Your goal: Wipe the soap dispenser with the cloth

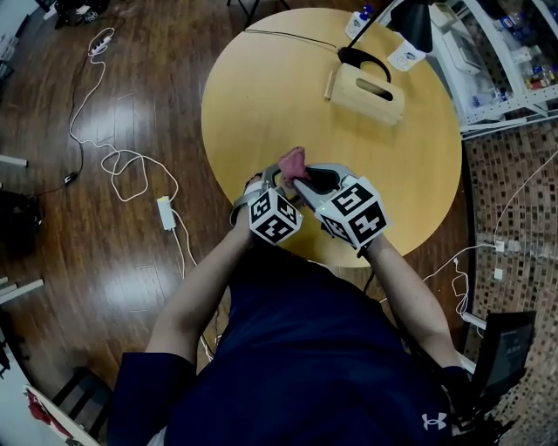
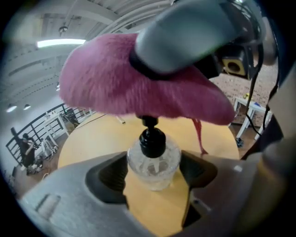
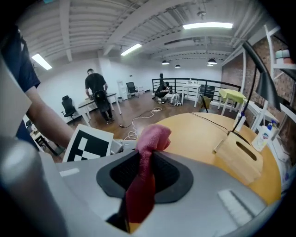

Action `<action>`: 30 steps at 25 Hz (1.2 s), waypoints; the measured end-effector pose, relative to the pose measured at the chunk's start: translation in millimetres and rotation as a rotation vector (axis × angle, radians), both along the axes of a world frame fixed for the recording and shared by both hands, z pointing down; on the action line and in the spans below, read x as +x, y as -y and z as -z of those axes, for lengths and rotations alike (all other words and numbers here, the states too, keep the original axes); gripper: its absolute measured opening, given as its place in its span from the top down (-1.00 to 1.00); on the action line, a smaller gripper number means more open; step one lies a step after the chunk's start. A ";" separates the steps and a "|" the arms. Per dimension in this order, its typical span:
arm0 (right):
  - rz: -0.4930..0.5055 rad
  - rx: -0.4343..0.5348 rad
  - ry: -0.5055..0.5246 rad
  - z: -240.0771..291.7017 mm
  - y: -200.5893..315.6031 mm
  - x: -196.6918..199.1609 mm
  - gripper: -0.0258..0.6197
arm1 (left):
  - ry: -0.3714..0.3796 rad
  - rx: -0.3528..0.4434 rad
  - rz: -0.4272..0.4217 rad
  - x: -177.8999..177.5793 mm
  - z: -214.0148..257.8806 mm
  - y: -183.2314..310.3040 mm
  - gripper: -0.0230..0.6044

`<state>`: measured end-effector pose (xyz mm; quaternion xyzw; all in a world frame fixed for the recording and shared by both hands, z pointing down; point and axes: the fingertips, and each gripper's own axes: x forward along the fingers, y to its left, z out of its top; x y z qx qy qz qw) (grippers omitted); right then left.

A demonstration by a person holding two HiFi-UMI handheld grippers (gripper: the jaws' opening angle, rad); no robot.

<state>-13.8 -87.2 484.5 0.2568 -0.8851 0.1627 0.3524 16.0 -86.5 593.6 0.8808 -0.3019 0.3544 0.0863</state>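
Note:
My left gripper [image 2: 153,175] is shut on a clear glass soap dispenser [image 2: 152,162] with a black pump; its pads press the bottle from both sides above the round wooden table [image 2: 101,139]. A pink cloth [image 2: 138,88] is draped over the pump top. My right gripper [image 3: 145,173] is shut on that cloth [image 3: 149,148], which bunches above its jaws. In the head view both grippers meet at the table's near edge, left [image 1: 268,181] and right [image 1: 303,181], with the cloth [image 1: 293,161] between them. The dispenser is hidden there.
A wooden tissue box [image 1: 368,90] and a black desk lamp [image 1: 410,22] stand at the table's far side [image 1: 261,78], with a white bottle [image 1: 357,21] behind. White shelves [image 1: 497,61] stand at the right. Cables and a power strip [image 1: 166,212] lie on the floor at the left.

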 end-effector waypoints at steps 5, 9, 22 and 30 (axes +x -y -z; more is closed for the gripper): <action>-0.152 -0.068 0.071 -9.7 16.6 25.4 0.64 | -0.004 0.002 0.004 -0.1 0.9 -1.4 -0.18; -0.307 -0.030 -0.073 -38.6 39.1 84.8 0.64 | -0.007 0.003 0.011 -0.6 0.1 -0.3 -0.18; -0.323 -0.185 0.026 -69.0 4.1 53.3 0.64 | -0.002 0.007 0.010 0.7 -0.9 -0.5 -0.18; -0.324 -0.184 0.020 -70.6 12.3 55.5 0.64 | 0.074 0.007 -0.166 2.4 0.1 -2.8 -0.32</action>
